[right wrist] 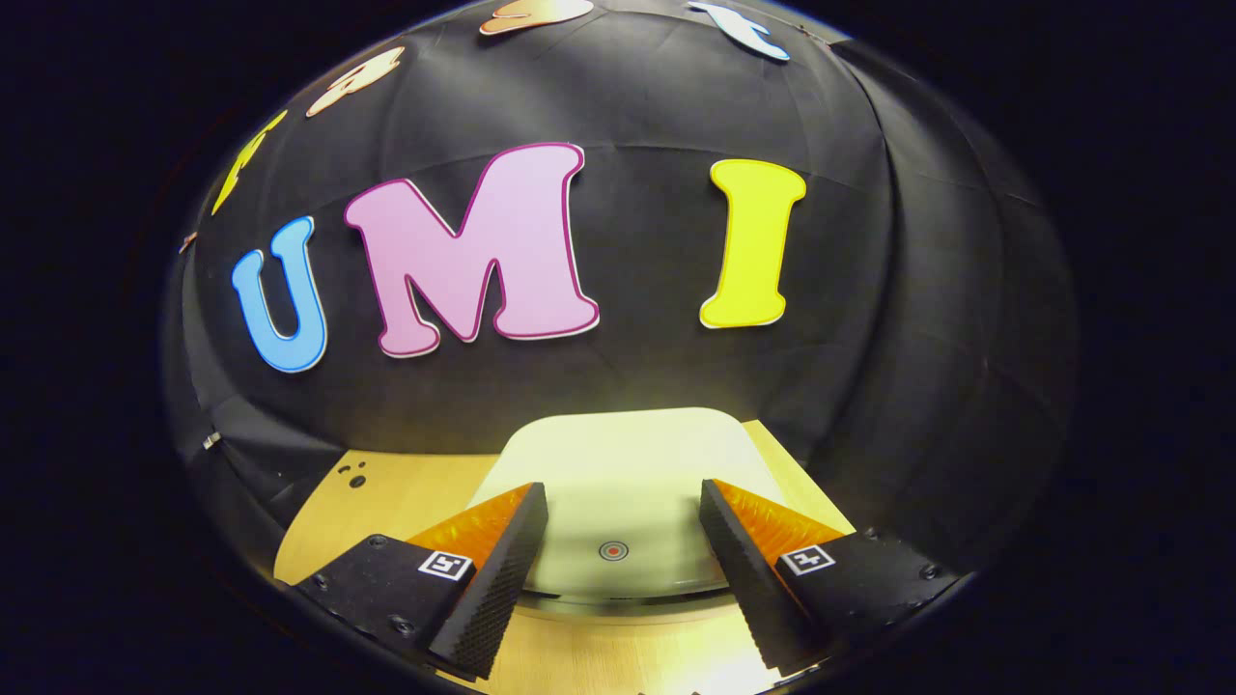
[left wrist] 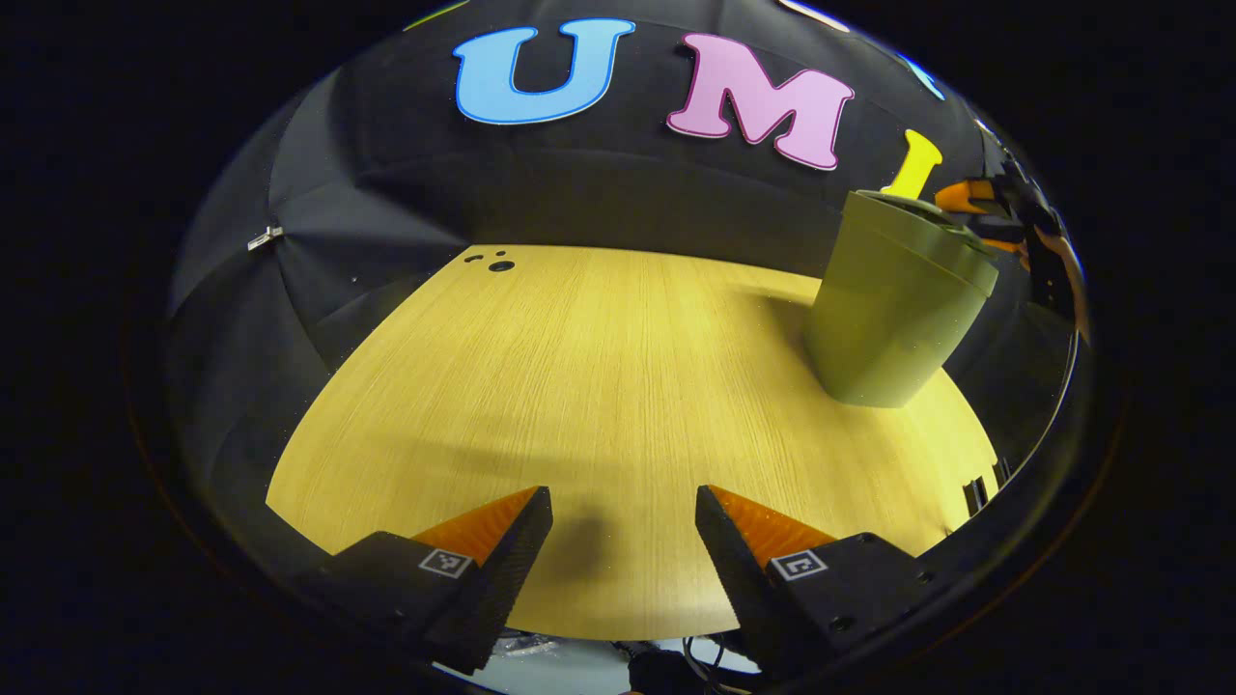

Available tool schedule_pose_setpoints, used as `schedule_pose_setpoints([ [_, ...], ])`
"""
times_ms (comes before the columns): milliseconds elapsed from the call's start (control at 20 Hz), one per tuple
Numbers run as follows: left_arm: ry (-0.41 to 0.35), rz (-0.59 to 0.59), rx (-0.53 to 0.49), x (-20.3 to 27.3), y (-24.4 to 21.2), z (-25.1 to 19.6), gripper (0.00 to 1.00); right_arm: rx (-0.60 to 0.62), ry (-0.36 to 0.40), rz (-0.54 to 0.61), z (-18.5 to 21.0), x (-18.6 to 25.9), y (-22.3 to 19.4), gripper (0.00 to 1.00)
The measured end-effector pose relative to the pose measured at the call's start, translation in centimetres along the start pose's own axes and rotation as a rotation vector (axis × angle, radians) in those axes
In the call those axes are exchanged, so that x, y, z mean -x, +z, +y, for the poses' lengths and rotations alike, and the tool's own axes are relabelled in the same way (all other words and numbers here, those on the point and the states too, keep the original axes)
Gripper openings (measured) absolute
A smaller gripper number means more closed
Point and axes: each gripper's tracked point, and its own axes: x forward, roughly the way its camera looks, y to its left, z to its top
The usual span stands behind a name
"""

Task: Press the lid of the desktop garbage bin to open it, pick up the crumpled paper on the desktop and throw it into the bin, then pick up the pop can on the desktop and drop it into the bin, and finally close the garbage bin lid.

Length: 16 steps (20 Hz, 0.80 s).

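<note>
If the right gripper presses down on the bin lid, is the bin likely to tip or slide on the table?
Probably not tipping: the bin stands upright and the push goes straight down. It narrows toward its base and looks like light plastic, so a sideways nudge could slide it on the smooth table.

Light wood-grain table (left wrist: 579, 386), small dark holes near its far left corner. Green garbage bin (left wrist: 893, 309) standing upright on it toward the far right, lid (right wrist: 618, 463) shut.
</note>
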Motion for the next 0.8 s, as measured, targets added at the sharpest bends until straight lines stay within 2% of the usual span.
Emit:
schedule_pose_setpoints([
  [150,-0.024,-0.039,0.001,0.3,1.7,-0.8,0.96,0.035,-0.020,0.002,-0.1,0.1,-0.6,1.00],
  [350,-0.054,-0.081,-0.021,0.2,3.0,-1.4,0.96,0.024,-0.046,0.016,0.1,0.4,-1.0,1.00],
  [500,-0.064,-0.096,-0.035,0.0,3.4,-1.2,0.96,-0.001,-0.041,0.020,0.1,0.1,-1.3,1.00],
  [650,-0.073,-0.104,-0.031,0.2,3.7,-1.1,0.96,0.070,-0.049,-0.011,0.1,0.5,-1.6,1.00],
  [800,-0.081,-0.120,-0.024,0.5,4.1,-1.0,0.96,0.051,-0.029,-0.021,0.8,0.7,-1.5,1.00],
])
